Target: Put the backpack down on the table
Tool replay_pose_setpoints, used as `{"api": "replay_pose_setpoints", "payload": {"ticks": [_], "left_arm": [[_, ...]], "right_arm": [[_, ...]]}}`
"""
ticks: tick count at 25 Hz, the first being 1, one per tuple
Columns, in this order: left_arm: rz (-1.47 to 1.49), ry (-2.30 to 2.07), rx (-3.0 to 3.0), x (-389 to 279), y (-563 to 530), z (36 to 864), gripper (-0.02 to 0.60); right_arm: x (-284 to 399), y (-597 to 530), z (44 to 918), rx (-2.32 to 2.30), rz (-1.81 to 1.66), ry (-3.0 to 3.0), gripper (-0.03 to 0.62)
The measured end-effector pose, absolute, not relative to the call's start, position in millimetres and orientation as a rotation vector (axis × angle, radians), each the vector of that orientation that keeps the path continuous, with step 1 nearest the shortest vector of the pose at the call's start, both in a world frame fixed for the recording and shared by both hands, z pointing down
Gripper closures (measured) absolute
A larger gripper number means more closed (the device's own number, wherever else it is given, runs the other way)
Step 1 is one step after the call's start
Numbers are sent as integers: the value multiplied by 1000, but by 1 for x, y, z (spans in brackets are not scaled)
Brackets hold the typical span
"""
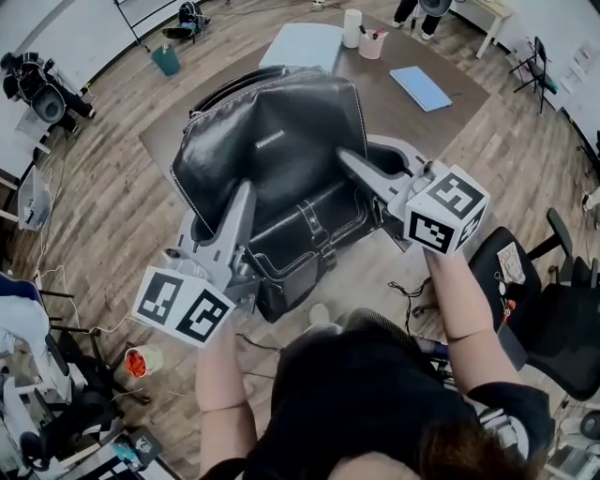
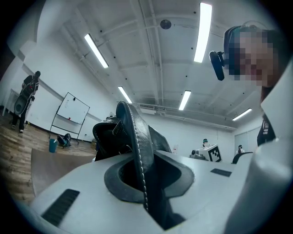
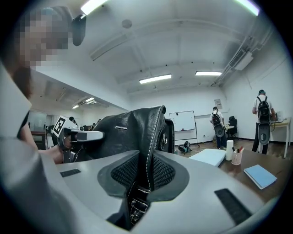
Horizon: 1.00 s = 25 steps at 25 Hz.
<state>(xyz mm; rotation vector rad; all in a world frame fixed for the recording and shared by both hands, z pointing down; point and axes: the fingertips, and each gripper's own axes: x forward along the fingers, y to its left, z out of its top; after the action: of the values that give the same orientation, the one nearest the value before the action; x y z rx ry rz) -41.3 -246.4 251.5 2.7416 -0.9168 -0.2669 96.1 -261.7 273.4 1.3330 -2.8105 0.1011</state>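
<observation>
At centre frame in the head view, holding up a black leather backpack (image 1: 272,159) between both grippers, its flap facing the camera and its bulk covering the near edge of the brown table (image 1: 441,122). Hiding its own underside, so not showing whether it is touching the tabletop or hanging clear of it.

At lower left of the bag, clamping a white-stitched leather edge with the left gripper (image 1: 246,190), jaws nearly together on it in the left gripper view. Losing the rest of that edge in the dark gap below the pads.

At centre right, pinching the bag's other side with the right gripper (image 1: 349,159), jaws narrow around a stitched flap edge. Showing a metal buckle just beneath the pads in the right gripper view.

Toward the top of the frame, lying beyond the bag and well apart from it: a pale blue pad (image 1: 302,44), a white cylinder (image 1: 352,27), a pink pen cup (image 1: 372,43) and a blue notebook (image 1: 420,87).

At the right edge, standing partly cut off, a black office chair (image 1: 553,319).

At lower left, blurring into floor clutter too small to name.
</observation>
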Motion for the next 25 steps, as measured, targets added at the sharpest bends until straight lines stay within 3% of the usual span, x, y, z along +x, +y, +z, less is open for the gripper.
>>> {"api": "replay_pose_setpoints", "payload": {"ticks": [25], "left_arm": [[-159, -1241, 2483, -85, -360, 335, 512]], "right_arm": [[48, -392, 349, 1056, 287, -2788, 526]]}}
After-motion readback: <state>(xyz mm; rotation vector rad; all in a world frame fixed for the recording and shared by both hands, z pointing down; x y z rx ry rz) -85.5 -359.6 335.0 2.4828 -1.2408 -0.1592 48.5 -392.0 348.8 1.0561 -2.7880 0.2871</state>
